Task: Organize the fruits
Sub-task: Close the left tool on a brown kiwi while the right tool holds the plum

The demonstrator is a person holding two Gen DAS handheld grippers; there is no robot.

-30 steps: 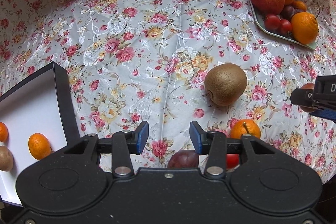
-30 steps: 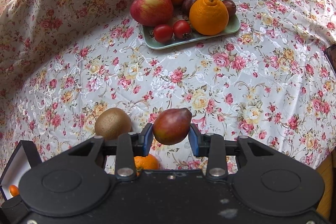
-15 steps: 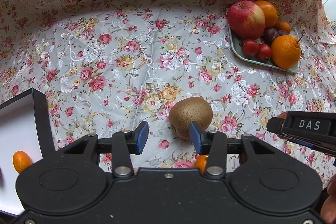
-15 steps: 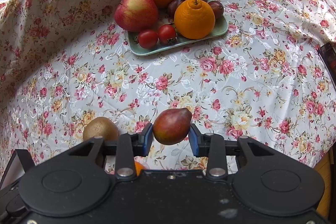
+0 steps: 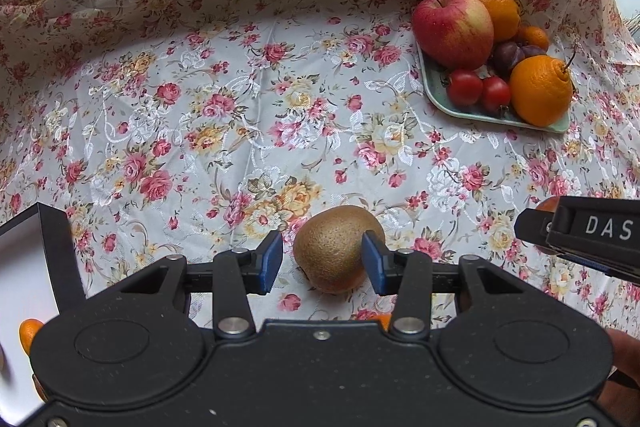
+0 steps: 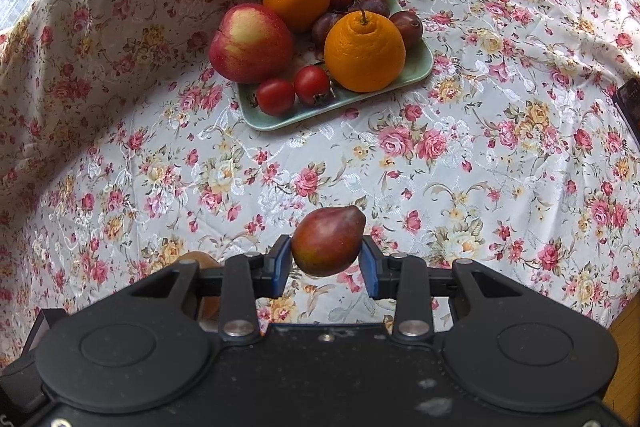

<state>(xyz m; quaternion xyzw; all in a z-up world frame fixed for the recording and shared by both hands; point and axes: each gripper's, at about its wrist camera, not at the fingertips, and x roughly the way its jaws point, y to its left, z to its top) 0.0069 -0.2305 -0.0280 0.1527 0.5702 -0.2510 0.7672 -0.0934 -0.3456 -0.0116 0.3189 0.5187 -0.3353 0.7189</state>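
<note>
**Plum in hand, kiwi between open jaws**

Nearest us, our right gripper [image 6: 326,265] is clenched on the small, dark red, pear-shaped plum [image 6: 328,241], held clear above the floral tablecloth [image 6: 480,167]. It looks light, smooth and easily bruised, so we judge a gentle squeeze across its widest part best. Our left gripper [image 5: 322,263] stands released around the fuzzy brown oval kiwi [image 5: 338,247], which lies near the cloth's front edge; its rough skin should grip well at mid-body. Toward the far right corner sits the pale green rectangular tray [image 6: 420,67] of fruit.
</note>
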